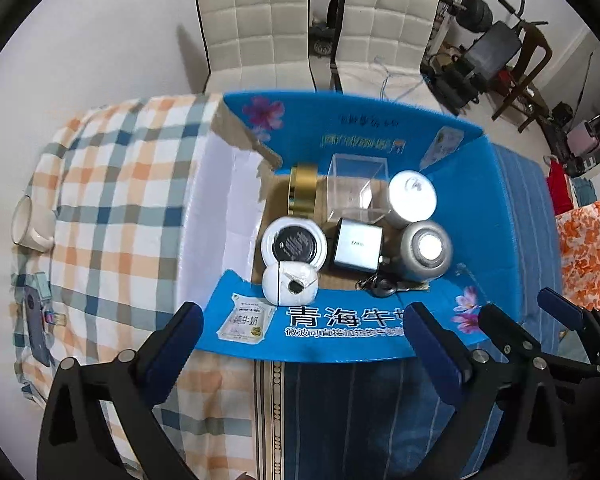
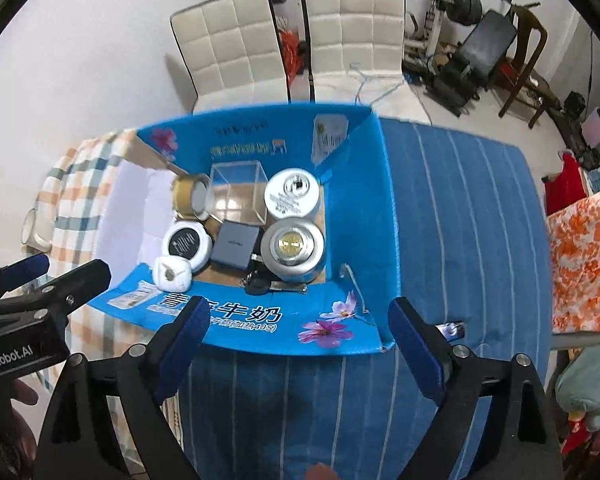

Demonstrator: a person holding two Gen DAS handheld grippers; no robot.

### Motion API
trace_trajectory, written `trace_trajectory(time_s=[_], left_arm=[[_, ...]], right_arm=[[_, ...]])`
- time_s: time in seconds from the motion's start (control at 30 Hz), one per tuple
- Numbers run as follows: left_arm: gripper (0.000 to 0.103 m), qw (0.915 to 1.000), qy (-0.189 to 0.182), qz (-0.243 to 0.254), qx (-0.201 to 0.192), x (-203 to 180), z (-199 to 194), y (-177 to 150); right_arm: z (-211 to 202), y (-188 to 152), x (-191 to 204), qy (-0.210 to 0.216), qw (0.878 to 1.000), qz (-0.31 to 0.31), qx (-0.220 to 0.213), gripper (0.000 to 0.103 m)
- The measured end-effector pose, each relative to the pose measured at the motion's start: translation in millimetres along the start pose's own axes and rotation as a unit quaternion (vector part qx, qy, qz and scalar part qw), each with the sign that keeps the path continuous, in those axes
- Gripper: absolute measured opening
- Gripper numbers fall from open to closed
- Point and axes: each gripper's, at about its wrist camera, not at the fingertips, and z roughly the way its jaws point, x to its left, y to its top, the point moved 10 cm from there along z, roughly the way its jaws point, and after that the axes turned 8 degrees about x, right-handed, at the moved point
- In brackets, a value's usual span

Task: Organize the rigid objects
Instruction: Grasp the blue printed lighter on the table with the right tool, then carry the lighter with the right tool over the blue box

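Note:
An open blue cardboard box [image 1: 340, 328] [image 2: 352, 184] stands on the table. Inside it lie a gold tape roll [image 1: 302, 188] [image 2: 188, 196], a clear plastic cube [image 1: 356, 188] [image 2: 238, 192], a white jar [image 1: 412, 196] [image 2: 292, 196], a silver tin [image 1: 426, 250] [image 2: 294, 248], a grey square box [image 1: 356, 250] [image 2: 236, 246], a round white compact [image 1: 294, 244] [image 2: 186, 246], a small white case [image 1: 290, 288] [image 2: 172, 274] and a black key fob [image 1: 380, 286] [image 2: 256, 284]. My left gripper [image 1: 304, 340] is open and empty above the box's near flap. My right gripper [image 2: 300, 336] is open and empty there too.
A white mug [image 1: 32, 224] and a phone [image 1: 36, 320] lie on the checked cloth at the left. A small lighter-like item [image 2: 452, 330] lies on the blue striped cloth. Two white chairs [image 1: 320, 28] stand behind the table. An orange floral cloth [image 2: 584, 260] is at the right.

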Motion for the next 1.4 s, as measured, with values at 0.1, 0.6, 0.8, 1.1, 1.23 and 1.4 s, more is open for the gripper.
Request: trace_trajectory(time_s=[0.1,0.6,0.8,1.1,1.23,1.4], left_arm=[[0.102,0.9998,-0.002,0.004,-0.018,-5,-20,1],[0.102,0.9982,-0.024,0.016,-0.053,-52,-30,10],[0.102,0.9992,-0.017,0.034,-0.011,-86,34,11],[0.102,0.9979,0.008,0.058,0.029,-100,87,9],[0.102,0.9981,0.009,0.05,0.033,-92,87,6],[0.102,0.9991,0.001,0.032,0.026,-74,70,0]], right_arm=[[-21,-2,-1,0.009,1.0,0.002,-0.011,0.094],[33,-44,-189,-0.007,0.951,0.306,0.046,0.094],[127,-72,-208,0.024,0.92,0.373,0.12,0.077],[160,-71,-197,-0.065,0.934,0.323,0.138,0.031],[150,-82,-188,-0.077,0.943,0.292,0.137,0.027],[108,-88,-171,-0.089,0.958,0.254,0.095,0.027]])
